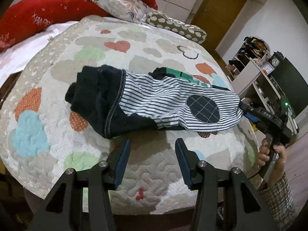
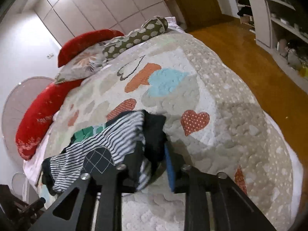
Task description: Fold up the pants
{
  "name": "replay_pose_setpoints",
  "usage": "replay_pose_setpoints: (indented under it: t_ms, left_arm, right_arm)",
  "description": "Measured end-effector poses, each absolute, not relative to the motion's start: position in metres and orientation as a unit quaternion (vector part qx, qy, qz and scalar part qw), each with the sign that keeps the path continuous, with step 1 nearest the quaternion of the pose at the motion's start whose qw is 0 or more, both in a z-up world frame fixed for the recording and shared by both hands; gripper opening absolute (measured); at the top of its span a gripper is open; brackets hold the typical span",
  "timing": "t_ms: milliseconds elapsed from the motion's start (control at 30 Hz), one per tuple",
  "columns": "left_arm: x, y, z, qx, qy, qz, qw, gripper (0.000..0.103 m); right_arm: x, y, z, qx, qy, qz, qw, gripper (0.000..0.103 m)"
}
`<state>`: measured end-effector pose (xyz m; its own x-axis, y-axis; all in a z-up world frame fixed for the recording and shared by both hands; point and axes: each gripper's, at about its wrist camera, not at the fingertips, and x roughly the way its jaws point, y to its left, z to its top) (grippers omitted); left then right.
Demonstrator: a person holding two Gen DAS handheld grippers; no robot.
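The pants (image 1: 154, 100) lie crumpled across the heart-patterned quilt (image 1: 96, 57): navy waistband end on the left, a striped leg with a navy oval patch on the right, green fabric behind. My left gripper (image 1: 153, 142) hovers open just in front of them with nothing between its fingers. My right gripper (image 1: 248, 113), held by a person's hand (image 1: 269, 150), meets the leg's right end. In the right wrist view the pants (image 2: 107, 146) drape over the left finger and hang between the jaws of the right gripper (image 2: 152, 154). The blue right pad (image 2: 170, 167) stands apart from the cloth.
Red pillows (image 1: 38, 15), a floral pillow (image 1: 123, 3) and a green dotted bolster (image 1: 173, 27) line the head of the bed. Shelves (image 1: 259, 73) and a wooden floor (image 2: 250, 48) lie beyond the bed's right edge. Bare quilt (image 2: 211, 96) stretches right of the pants.
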<state>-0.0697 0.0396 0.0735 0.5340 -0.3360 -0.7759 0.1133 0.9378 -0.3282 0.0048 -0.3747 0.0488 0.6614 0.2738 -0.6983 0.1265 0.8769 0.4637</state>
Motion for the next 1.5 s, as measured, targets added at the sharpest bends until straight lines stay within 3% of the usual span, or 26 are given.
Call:
replay_pose_setpoints:
  t_ms: [33,67,100,200,233,267,300,333,400,833,1100,1233,1500]
  left_arm:
    - [-0.069,0.040,0.074,-0.122,0.464,-0.129,0.868,0.047]
    - [-0.068,0.041,0.073,-0.128,0.465,-0.128,0.867,0.047]
    - [-0.067,0.042,0.072,-0.131,0.466,-0.126,0.866,0.047]
    - [-0.065,0.045,0.069,-0.139,0.473,-0.119,0.862,0.047]
    - [-0.065,0.047,0.069,-0.140,0.474,-0.116,0.861,0.047]
    - [-0.066,0.049,0.070,-0.140,0.474,-0.111,0.862,0.047]
    - [-0.066,0.052,0.072,-0.140,0.472,-0.105,0.864,0.047]
    - [-0.067,0.056,0.074,-0.139,0.469,-0.096,0.867,0.048]
    - [-0.066,0.065,0.078,-0.139,0.460,-0.076,0.874,0.050]
    - [-0.010,0.068,0.087,-0.135,0.445,-0.047,0.884,0.053]
    - [0.063,0.081,0.029,-0.071,0.484,0.059,0.870,0.054]
    - [0.070,0.108,0.009,-0.145,0.496,0.039,0.856,0.067]
    - [0.044,0.117,0.039,-0.164,0.484,0.039,0.858,0.068]
  right_arm:
    - [0.003,-0.375,0.050,0.248,0.399,0.047,0.881,0.053]
    - [0.002,-0.375,0.051,0.246,0.391,0.048,0.886,0.073]
    - [0.003,-0.372,0.053,0.239,0.379,0.045,0.893,0.078]
    - [0.021,-0.360,0.041,0.231,0.393,0.049,0.889,0.078]
    - [0.028,-0.356,0.035,0.235,0.403,0.058,0.883,0.078]
    - [0.036,-0.352,0.028,0.240,0.415,0.064,0.875,0.064]
    - [0.046,-0.348,0.016,0.256,0.435,0.073,0.860,0.026]
    - [0.049,-0.348,0.010,0.272,0.445,0.079,0.850,0.017]
    - [0.047,-0.357,0.011,0.317,0.428,0.084,0.842,0.014]
    - [0.030,-0.389,0.031,0.251,0.411,0.000,0.876,0.012]
    - [0.037,-0.377,0.022,0.195,0.425,-0.016,0.884,0.013]
    - [0.036,-0.382,0.011,0.197,0.428,-0.025,0.882,0.021]
    - [0.016,-0.401,0.037,0.225,0.375,-0.082,0.896,0.037]
